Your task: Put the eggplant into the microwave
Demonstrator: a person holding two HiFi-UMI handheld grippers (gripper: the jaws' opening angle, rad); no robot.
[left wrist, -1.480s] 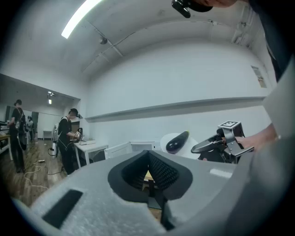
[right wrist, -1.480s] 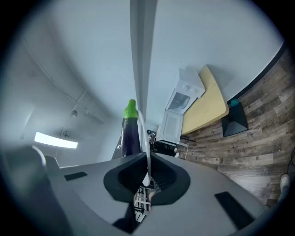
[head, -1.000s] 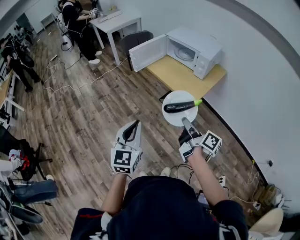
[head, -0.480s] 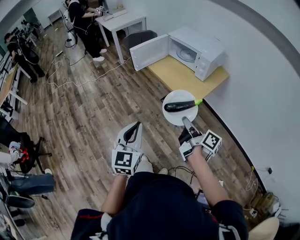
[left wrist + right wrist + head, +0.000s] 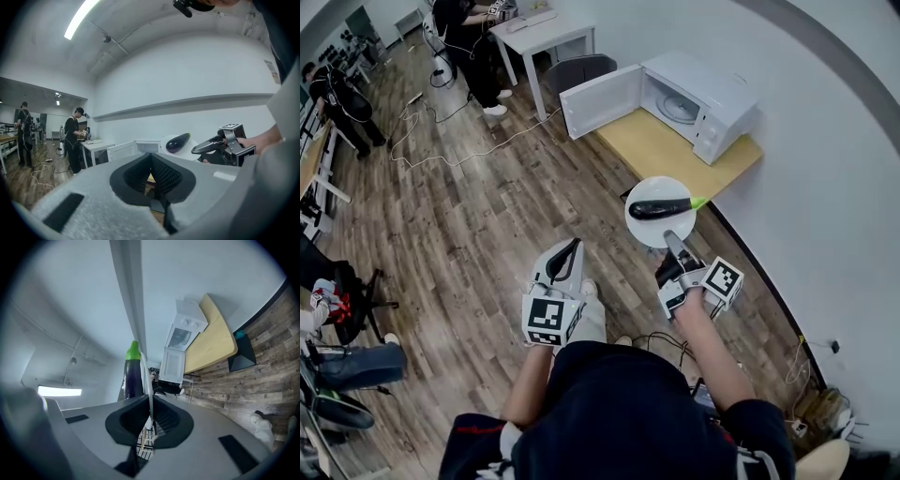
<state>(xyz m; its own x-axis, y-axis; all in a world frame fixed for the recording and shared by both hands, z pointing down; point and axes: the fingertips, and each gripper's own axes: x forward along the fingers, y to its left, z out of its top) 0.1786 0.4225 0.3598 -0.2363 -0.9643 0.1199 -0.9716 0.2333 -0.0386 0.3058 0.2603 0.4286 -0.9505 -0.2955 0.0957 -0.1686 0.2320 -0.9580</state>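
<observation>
While right hand-held gripper (image 5: 671, 240) pinches plate (image 5: 648, 231) bearing eggplant (image 5: 659, 208), left hand-held gripper (image 5: 575, 247) sits pressed together | microwave (image 5: 712, 94) open

Glossy dark eggplant (image 5: 660, 208), smooth white plate (image 5: 645, 231), matt wooden tabletop (image 5: 675, 150); grained wood-plank floor (image 5: 469, 206)

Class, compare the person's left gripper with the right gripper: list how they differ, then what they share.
The right gripper is shut on the rim of the white plate carrying the eggplant; the left gripper is shut and holds nothing. The right gripper is nearer the wooden table than the left gripper. Both bear a marker cube and point toward the open microwave.
</observation>
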